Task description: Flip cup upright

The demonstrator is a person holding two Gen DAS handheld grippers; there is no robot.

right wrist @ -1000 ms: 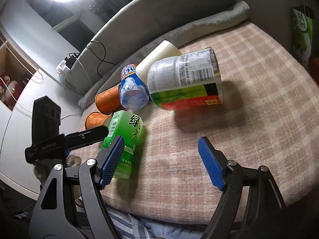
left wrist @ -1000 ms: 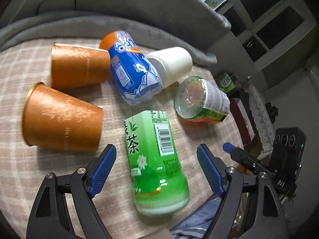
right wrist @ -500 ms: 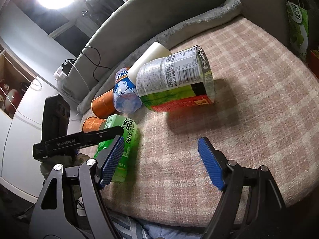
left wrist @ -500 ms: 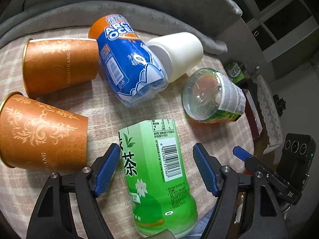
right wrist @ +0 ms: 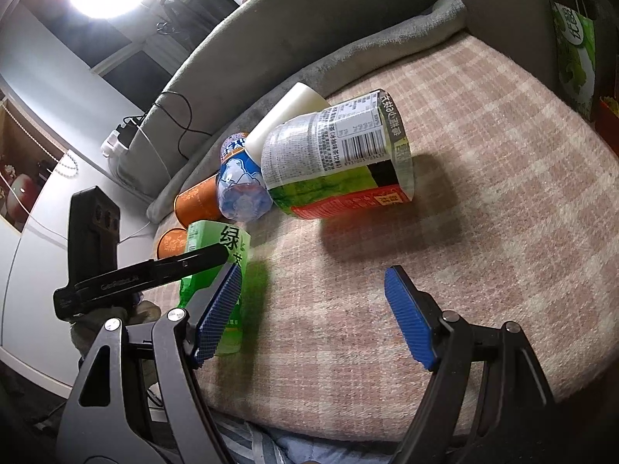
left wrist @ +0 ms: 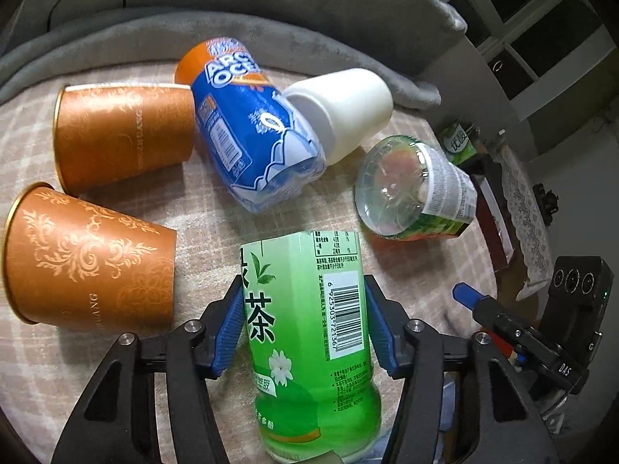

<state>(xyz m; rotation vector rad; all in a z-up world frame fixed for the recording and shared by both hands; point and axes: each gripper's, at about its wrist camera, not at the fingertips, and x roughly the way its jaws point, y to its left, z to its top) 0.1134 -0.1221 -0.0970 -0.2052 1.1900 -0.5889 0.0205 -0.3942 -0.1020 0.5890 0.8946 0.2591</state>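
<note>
- Our left tool (left wrist: 303,328) is clenched on the green cut-off plastic tea-bottle cup (left wrist: 305,324): both blue ribbed pads (left wrist: 228,332) press its sides at the barcode label.
- That green cup lies on its side on the pink-and-beige plaid blanket (left wrist: 209,208), its cut rim pointing away from us and its rounded base toward the camera.
- Our right tool (right wrist: 313,317) is released, its pads spread wide above bare blanket, holding nothing.
- From the right wrist view, the green cup (right wrist: 216,255) shows at the blanket's near-left edge, with the left tool's black finger crossing it.
- Beyond the green cup lie two orange paper cups with gold scrollwork, one near (left wrist: 89,259) and one farther back (left wrist: 123,131), both on their sides with mouths facing left.
- A blue-labelled cut plastic bottle cup (left wrist: 251,135) lies tipped between the farther orange cup and a plain white paper cup (left wrist: 344,112), touching both.
- A clear cut bottle cup with a green and red label (left wrist: 414,189) lies on its side to the right, apart from the green one.
- A grey plush cushion (left wrist: 271,0) rims the blanket's far side.
</note>
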